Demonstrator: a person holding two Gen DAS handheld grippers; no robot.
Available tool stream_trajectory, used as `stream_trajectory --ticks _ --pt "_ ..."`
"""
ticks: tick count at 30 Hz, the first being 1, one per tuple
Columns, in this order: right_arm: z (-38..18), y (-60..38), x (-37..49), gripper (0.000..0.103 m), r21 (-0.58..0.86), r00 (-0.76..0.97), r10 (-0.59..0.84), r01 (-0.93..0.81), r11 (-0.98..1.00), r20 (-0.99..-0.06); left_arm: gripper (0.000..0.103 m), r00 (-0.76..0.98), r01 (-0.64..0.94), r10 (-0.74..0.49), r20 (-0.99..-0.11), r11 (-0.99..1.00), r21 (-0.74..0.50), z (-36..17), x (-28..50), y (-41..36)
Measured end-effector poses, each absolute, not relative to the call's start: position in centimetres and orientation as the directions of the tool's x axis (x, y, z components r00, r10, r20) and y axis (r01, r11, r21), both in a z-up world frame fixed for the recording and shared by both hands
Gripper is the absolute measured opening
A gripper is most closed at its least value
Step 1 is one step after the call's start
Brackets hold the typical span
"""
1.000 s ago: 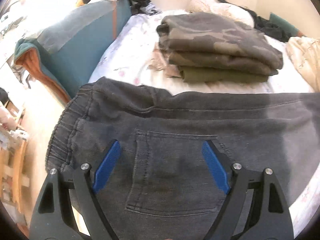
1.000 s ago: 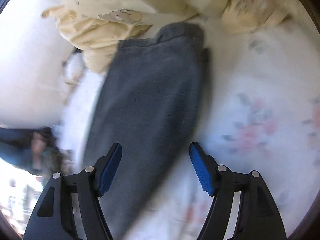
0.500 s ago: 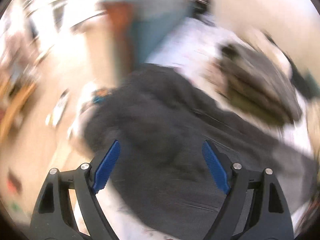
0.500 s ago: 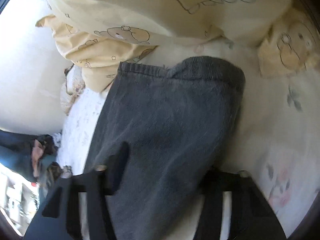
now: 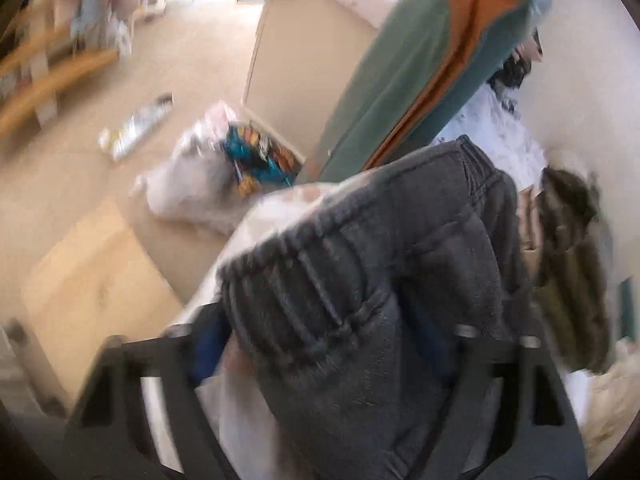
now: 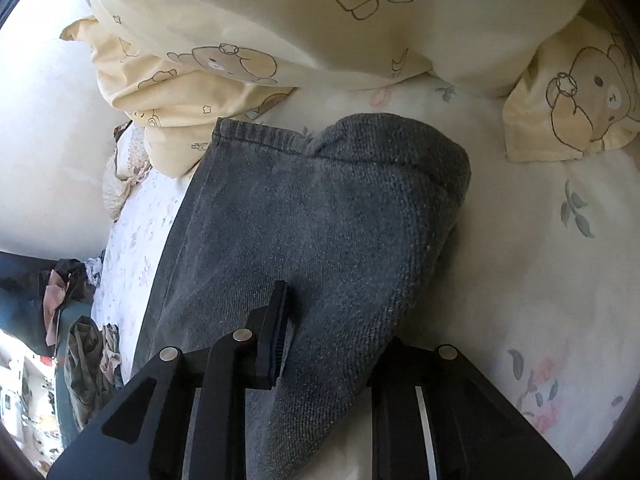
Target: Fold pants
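The dark grey pants (image 6: 312, 208) lie on a floral bed sheet (image 6: 532, 248). In the right wrist view the cuff end (image 6: 256, 136) lies near a yellow bear-print blanket. My right gripper (image 6: 332, 328) is closing on a raised fold of the leg. Its left pad (image 6: 276, 336) presses into the cloth and the other finger is hidden under it. In the blurred left wrist view the ribbed elastic waistband (image 5: 320, 264) sits at the bed's edge. My left gripper (image 5: 320, 348) straddles it, jaws closing, with the waistband bunched between them and covering the right pad.
A yellow bear-print blanket (image 6: 320, 28) is heaped beyond the cuff. A stack of folded olive and camouflage clothes (image 5: 572, 248) lies on the bed. A teal and orange cushion (image 5: 420, 64) leans at the bed's side. Bags and clutter (image 5: 224, 168) lie on the floor below.
The left gripper swung and rolled from over the back pocket to the waistband at the bed's edge. The right gripper's jaws narrowed from wide open onto a pinched fold of the leg.
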State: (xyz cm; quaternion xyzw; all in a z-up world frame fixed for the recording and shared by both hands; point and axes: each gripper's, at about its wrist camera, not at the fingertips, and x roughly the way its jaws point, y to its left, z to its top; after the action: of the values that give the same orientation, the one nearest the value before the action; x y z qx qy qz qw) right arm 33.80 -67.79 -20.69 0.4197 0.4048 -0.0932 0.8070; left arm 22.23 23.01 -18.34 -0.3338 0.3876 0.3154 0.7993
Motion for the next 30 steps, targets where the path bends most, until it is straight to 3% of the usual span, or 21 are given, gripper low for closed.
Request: stream_trajectory --ticks 1,3,4,5,12,15,20,30 --pt "-20.4 -67.6 34.1 0.019 0.570 0.642 0.168 0.493 0.657 -0.748 0.048 0.489 -0.760 0.258 -0.833 0.596 -0.261 -18.2 23.0 22.8" --pt "-19.7 -66.6 34.9 0.019 0.471 0.607 0.097 0.496 0.729 -0.789 0.034 0.485 -0.758 0.264 -0.834 0.602 -0.251 -17.8 23.9 22.7" --pt "-19.5 -66.3 35.3 0.019 0.444 0.595 0.080 0.498 0.745 -0.800 0.021 0.485 -0.759 0.272 -0.831 0.604 -0.246 -17.4 24.2 22.6" --pt "-19.3 -66.1 35.5 0.009 0.430 0.593 0.061 0.506 0.747 -0.803 0.015 0.475 -0.759 0.290 -0.831 0.613 -0.220 -17.0 24.3 22.3" --pt "-16.4 -65.9 34.7 0.005 0.466 0.667 0.019 0.499 0.731 -0.745 0.012 0.486 -0.764 0.351 -0.801 0.615 -0.194 -12.0 22.7 21.5" --pt "-14.0 -64.9 35.1 0.005 0.388 0.663 -0.019 0.460 0.799 -0.748 0.012 0.548 -0.708 0.391 -0.739 0.688 -0.160 -7.1 22.7 19.3" --pt "-10.1 -64.7 34.2 0.005 0.430 0.704 -0.006 0.441 0.788 -0.711 0.012 0.545 -0.714 0.325 -0.773 0.663 -0.225 -4.7 22.2 20.7" --pt "-6.6 -64.4 27.0 0.005 0.421 0.667 -0.030 0.503 0.754 -0.744 0.012 0.543 -0.680 0.253 -0.801 0.692 -0.242 -1.9 17.8 24.4"
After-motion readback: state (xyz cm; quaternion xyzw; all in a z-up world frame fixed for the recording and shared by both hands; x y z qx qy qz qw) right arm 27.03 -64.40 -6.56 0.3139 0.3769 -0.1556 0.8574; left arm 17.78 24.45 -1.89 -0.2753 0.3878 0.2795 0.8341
